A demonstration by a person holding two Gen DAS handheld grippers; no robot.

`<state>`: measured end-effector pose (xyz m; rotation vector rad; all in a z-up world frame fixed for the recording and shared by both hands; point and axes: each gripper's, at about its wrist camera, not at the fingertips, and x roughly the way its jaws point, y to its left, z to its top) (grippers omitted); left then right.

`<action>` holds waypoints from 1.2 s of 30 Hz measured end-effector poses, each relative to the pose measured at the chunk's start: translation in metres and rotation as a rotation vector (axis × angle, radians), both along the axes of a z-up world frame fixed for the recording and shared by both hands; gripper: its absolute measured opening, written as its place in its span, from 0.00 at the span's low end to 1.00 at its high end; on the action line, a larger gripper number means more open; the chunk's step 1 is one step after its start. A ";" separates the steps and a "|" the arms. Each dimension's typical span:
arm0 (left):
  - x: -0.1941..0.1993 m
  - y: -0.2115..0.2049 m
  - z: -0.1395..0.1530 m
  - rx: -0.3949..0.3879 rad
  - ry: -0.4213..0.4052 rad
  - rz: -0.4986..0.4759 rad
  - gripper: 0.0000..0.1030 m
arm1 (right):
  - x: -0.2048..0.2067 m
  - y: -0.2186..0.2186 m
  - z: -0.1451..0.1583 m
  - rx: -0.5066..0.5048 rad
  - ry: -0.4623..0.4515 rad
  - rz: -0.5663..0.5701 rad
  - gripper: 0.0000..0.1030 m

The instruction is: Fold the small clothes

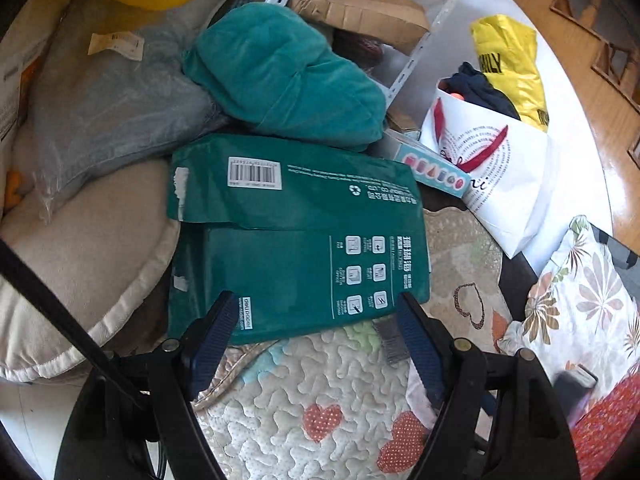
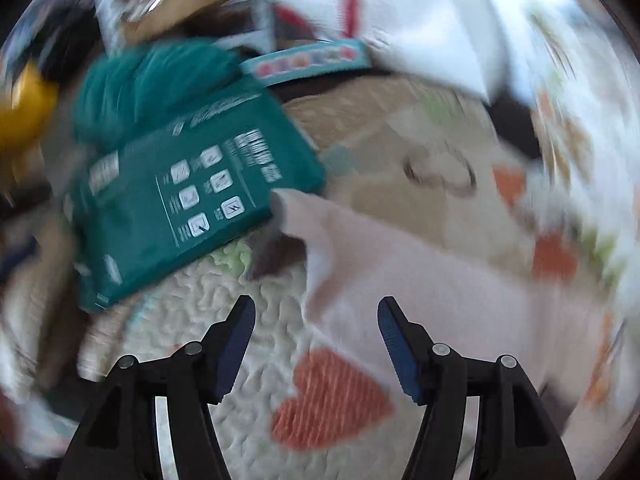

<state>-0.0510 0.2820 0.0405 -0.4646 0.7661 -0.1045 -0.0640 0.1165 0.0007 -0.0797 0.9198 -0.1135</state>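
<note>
A small pale pink garment [image 2: 420, 276] lies on the quilted heart-print mat [image 2: 224, 304] in the blurred right wrist view, just ahead and right of my right gripper [image 2: 316, 308], which is open and empty above the mat. A sliver of the pink garment [image 1: 416, 392] shows by the right finger in the left wrist view. My left gripper [image 1: 316, 304] is open and empty above the mat [image 1: 320, 392], its fingertips at the near edge of a green paper package [image 1: 296, 240].
A teal plush bundle [image 1: 284, 76] lies behind the green package. A beige cushion [image 1: 80, 264] and grey pillow [image 1: 112, 112] lie left. A white bag [image 1: 504, 176], yellow bag [image 1: 508, 64] and floral pillow [image 1: 588, 296] lie right. Cardboard [image 1: 360, 12] lies at the back.
</note>
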 end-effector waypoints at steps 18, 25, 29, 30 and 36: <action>-0.007 -0.015 0.003 -0.050 -0.001 -0.019 0.76 | 0.043 0.001 0.006 -0.303 -0.042 0.020 0.01; -0.018 -0.046 -0.001 -0.054 0.014 -0.117 0.77 | -0.114 -0.209 0.093 0.195 -0.237 -0.569 0.01; -0.028 -0.070 -0.002 -0.042 0.020 -0.196 0.77 | -0.228 -0.276 0.086 0.226 -0.224 -0.825 0.01; -0.031 -0.074 -0.002 -0.038 0.017 -0.204 0.77 | -0.247 -0.285 0.079 0.226 -0.180 -0.850 0.03; -0.030 -0.049 0.006 -0.045 -0.012 -0.057 0.77 | -0.231 -0.236 0.062 0.109 -0.026 -0.621 0.40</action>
